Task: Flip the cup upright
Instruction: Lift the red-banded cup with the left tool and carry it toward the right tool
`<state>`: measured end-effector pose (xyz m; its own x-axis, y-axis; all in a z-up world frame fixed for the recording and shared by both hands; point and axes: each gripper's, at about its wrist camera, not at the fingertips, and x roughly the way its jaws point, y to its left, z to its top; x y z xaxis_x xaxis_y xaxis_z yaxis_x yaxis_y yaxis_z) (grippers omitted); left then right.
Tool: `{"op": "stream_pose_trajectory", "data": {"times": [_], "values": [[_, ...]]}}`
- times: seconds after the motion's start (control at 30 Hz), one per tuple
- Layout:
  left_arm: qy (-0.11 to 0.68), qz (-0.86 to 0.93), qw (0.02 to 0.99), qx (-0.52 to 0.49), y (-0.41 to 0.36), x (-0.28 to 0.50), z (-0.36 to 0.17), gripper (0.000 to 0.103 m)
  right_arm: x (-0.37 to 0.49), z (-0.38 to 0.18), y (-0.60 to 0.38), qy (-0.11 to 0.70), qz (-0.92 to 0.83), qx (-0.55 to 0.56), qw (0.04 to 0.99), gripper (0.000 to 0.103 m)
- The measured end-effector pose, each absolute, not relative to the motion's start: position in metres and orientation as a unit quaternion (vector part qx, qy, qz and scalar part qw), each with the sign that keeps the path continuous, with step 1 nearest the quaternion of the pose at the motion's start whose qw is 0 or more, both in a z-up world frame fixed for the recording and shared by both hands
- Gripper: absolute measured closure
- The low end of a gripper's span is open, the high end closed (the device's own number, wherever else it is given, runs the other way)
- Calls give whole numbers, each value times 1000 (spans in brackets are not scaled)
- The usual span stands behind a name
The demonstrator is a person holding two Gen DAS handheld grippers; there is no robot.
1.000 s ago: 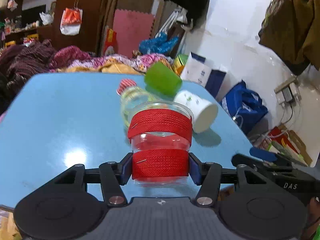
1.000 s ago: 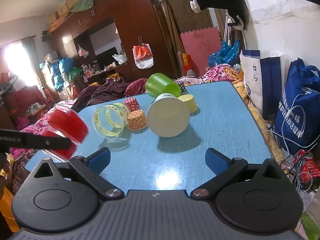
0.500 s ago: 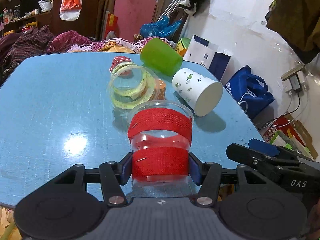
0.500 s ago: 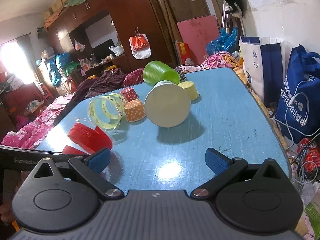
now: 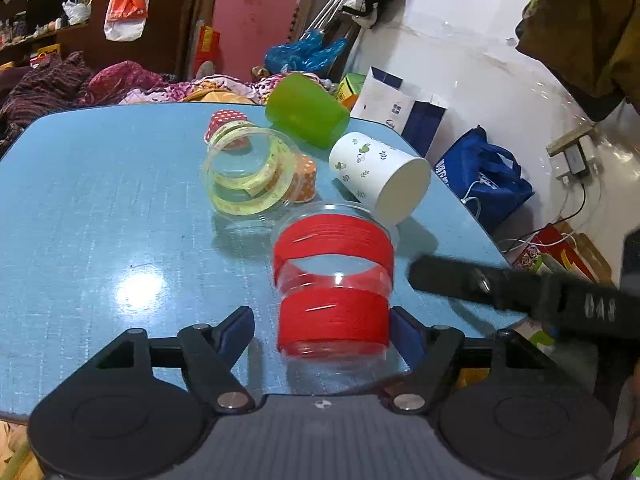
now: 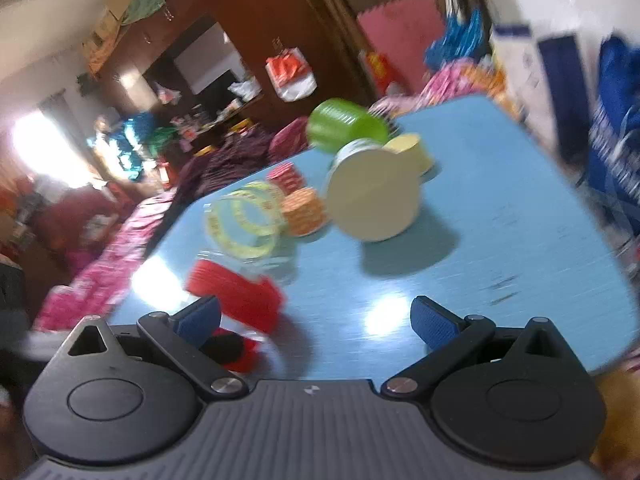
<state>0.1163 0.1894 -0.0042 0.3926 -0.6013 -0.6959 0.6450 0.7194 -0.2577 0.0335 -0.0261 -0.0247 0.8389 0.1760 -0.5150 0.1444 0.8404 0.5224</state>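
A clear cup with two red bands [image 5: 334, 280] stands upright on the blue table [image 5: 100, 216], its rim up. My left gripper [image 5: 322, 330] is open around its base; a gap shows beside the left finger, and the right finger is at the cup's side. The cup also shows blurred in the right wrist view [image 6: 236, 296]. My right gripper [image 6: 316, 320] is open and empty, just right of the cup, and its finger shows in the left wrist view [image 5: 500, 284].
On their sides behind the red cup lie a clear cup with yellow bands [image 5: 250, 172], a white paper cup [image 5: 380, 176] and a green cup [image 5: 306, 110]. Small patterned paper cups [image 6: 304, 210] sit among them. The table's right edge [image 5: 460, 204] is close.
My left gripper has opened and let go of the red-banded cup, which now stands on the table. My right gripper has swung in towards it; its view is blurred.
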Motion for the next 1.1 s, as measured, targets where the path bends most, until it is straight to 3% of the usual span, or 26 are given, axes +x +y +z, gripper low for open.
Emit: {"op": "stream_pose_trajectory", "data": {"times": [0.37, 0.53, 1.1], "values": [[407, -401, 820, 26, 190, 117, -12, 26, 72, -16, -10, 360, 52, 307, 879, 2], [403, -407, 819, 29, 190, 114, -13, 26, 84, -10, 5, 398, 56, 282, 871, 13], [395, -408, 822, 39, 185, 113, -14, 27, 114, 2, 29, 457, 15, 191, 869, 25]]}}
